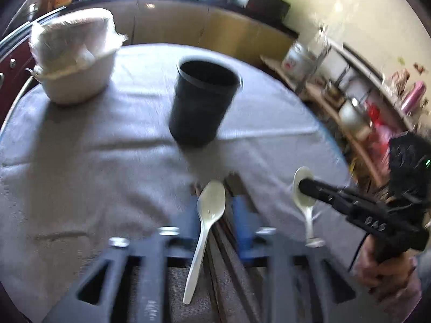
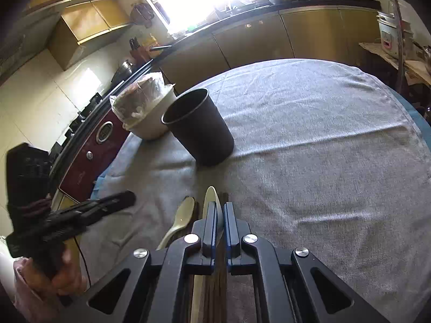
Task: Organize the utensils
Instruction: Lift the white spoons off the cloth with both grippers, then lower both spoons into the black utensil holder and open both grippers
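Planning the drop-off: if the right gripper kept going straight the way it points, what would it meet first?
Probably the grey tablecloth, just right of the black cylindrical cup. The right gripper, shut on a white plastic spoon, angles downward; depth is unclear.

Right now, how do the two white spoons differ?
Grip: the held spoon is clamped in the shut right gripper. The loose spoon lies free, and the open left gripper is not touching it.
Pose: the held spoon is turned on edge. The loose spoon lies bowl-up across the brown chopsticks.
Shared: both are pale plastic and the same shape.
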`<state>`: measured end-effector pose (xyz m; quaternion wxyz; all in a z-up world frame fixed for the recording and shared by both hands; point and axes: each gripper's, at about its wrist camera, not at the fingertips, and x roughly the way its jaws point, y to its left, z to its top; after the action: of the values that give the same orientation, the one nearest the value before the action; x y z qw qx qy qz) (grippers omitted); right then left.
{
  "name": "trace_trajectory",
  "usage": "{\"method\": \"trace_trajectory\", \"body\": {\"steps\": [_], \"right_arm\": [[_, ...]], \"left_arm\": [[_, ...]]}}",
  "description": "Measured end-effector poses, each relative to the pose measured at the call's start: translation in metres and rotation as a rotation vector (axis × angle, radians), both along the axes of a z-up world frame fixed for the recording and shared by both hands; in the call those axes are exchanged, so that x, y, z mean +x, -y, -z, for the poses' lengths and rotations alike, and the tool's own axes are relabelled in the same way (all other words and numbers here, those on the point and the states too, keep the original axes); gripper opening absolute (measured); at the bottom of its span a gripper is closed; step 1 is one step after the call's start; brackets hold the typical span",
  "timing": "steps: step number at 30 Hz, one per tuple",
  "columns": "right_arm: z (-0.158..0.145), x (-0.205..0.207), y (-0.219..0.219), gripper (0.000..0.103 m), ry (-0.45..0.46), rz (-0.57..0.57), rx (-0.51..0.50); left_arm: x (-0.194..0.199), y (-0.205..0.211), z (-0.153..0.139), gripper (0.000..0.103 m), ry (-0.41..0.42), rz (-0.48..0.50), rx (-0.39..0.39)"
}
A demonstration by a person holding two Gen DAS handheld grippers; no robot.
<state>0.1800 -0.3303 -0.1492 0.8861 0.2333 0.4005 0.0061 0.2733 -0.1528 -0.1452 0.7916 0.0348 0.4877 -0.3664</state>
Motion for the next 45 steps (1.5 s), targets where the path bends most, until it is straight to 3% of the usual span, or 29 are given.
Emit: {"method": "trace_trajectory", "body": {"steps": [6,11,13,15,20,27,37,45], "right_arm": [[0.02,-0.003,0.003,0.005,-0.046,0.001,0.017],[0.022,0.0,0.006,0.005,-0.059,-0.006,0.007],[0.022,0.001,0.007,0.005,-0.06,-0.011,0.005],[0.022,0.002,0.007,0.005,-0.06,-0.014,0.005],[0.021,0.004,0.005,0.005,-0.059,-0.023,-0.011],[0.008,0.013,0.001,0.005,-0.022,-0.025,-0.028],[-0.063,0.053,-0.002,0.005,0.217,0.029,-0.114],[-0.111,0.098,0.007,0.005,0.384,0.128,-0.187]], "left_arm": [[0.004,0.029,0.036,0.049,-0.02,0.018,0.109],[0.011,0.036,0.045,0.048,-0.025,0.02,0.087],[0.015,0.035,0.045,0.026,-0.029,0.025,0.07],[0.018,0.034,0.047,0.015,-0.034,0.029,0.068],[0.018,0.023,0.041,0.01,-0.03,0.029,0.021],[0.019,-0.004,-0.004,0.01,0.02,-0.01,-0.134],[0.048,-0.017,-0.091,0.01,0.246,-0.138,-0.355],[0.091,0.002,-0.121,0.01,0.348,-0.208,-0.47]]}}
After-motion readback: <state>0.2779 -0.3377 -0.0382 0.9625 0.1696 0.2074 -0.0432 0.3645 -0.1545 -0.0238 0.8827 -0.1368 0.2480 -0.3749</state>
